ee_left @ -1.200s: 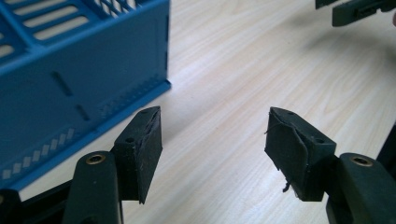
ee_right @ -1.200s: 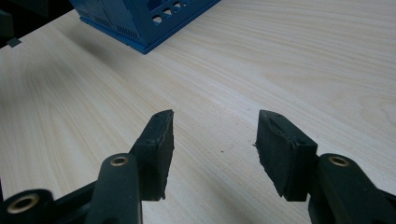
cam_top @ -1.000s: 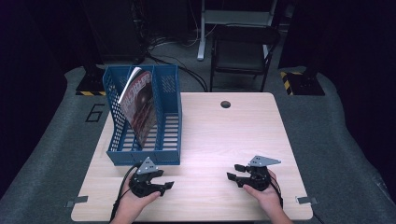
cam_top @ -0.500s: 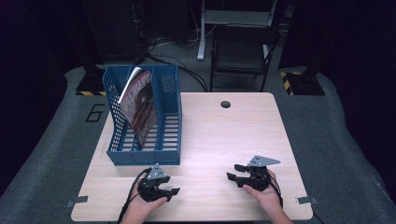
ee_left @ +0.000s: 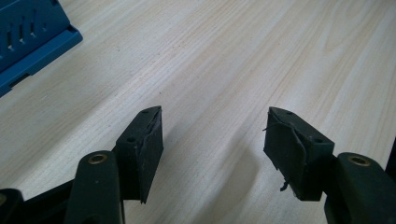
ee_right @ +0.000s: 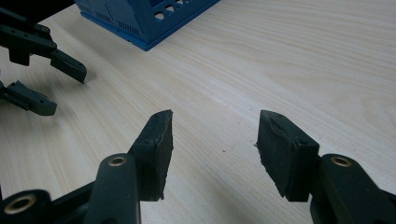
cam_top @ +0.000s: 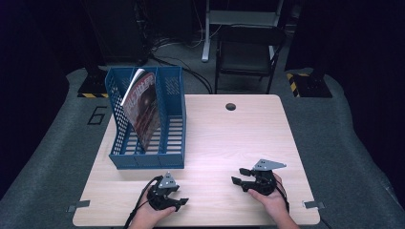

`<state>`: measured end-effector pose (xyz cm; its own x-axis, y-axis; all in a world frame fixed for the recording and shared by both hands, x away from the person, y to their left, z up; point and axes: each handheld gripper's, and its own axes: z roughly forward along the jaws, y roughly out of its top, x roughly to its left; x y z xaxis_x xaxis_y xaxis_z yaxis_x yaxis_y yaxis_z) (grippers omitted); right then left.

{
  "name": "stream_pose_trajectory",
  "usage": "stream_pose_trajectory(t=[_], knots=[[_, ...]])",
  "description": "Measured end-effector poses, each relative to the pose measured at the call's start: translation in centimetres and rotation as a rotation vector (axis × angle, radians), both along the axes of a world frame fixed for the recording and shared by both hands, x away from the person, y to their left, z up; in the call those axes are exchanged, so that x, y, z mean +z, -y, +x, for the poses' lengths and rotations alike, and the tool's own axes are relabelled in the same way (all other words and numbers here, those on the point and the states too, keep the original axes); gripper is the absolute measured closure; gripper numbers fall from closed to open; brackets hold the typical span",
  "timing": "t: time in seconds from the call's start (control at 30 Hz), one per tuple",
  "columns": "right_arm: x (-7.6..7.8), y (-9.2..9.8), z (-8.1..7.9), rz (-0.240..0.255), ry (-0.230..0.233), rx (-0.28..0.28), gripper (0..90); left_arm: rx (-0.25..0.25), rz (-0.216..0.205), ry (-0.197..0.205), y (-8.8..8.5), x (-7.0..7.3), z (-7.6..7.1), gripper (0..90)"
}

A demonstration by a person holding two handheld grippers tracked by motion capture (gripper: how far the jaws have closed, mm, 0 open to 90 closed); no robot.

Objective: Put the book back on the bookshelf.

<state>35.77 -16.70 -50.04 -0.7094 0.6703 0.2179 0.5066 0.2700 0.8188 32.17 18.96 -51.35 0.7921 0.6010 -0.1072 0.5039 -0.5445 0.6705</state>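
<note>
Dark room, grey floor [cam_top: 334,143], black chair [cam_top: 246,52] behind table. Light wood table [cam_top: 224,138]; blue file rack [cam_top: 165,160] at left side holds tilted magazine [cam_top: 143,107]. Left gripper [ee_left: 212,144], right gripper [ee_right: 212,144] near front edge: fingers open, empty, well apart from rack.

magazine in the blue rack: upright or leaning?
Leaning. The magazine stands in the blue rack with its top tipped left against the left wall, its bottom edge nearer the middle divider.

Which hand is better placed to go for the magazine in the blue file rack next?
Left. The left tongs sit open just below the blue slotted plastic file rack holding the red-covered magazine; the right tongs, also open, rest across the table.
</note>
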Motion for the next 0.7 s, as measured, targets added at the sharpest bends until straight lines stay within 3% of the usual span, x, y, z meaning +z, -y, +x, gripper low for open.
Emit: stream_pose_trajectory(t=[0.7], knots=[[0.04, 0.02, 0.01, -0.013, 0.009, 0.006, 45.3, -0.006, -0.004, 0.002, 0.18, -0.18, 0.16, 37.3]])
